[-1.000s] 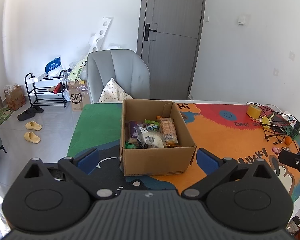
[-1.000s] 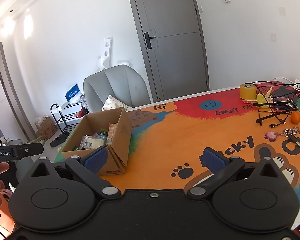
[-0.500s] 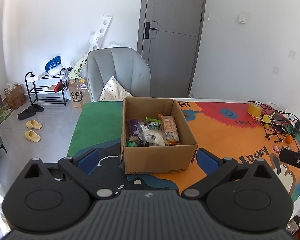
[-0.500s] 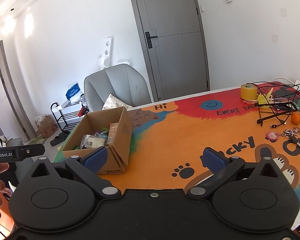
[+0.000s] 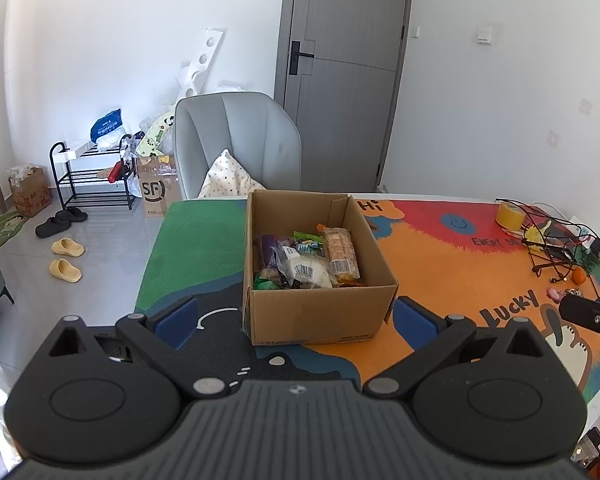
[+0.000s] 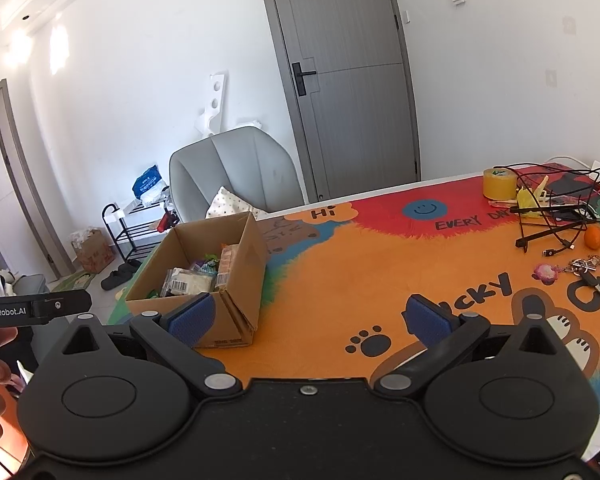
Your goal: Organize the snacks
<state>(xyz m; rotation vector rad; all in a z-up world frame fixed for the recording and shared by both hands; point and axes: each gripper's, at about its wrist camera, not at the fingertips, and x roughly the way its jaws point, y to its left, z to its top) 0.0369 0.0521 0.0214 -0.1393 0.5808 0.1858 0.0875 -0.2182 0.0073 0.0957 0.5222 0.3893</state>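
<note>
An open cardboard box stands on the colourful table mat, holding several wrapped snacks: an orange-brown bar, a white packet with a barcode, green and purple wrappers. My left gripper hovers wide open just in front of the box, nothing between its blue pads. In the right wrist view the same box lies to the left, and my right gripper is open and empty above the orange part of the mat.
A black wire rack, a tape roll, a small orange and keys crowd the table's far right. A grey chair with a cushion stands behind the table. A shoe rack stands on the floor at left.
Both views have shifted slightly: the box sits a little farther from the left gripper. Both grippers stay open and empty.
</note>
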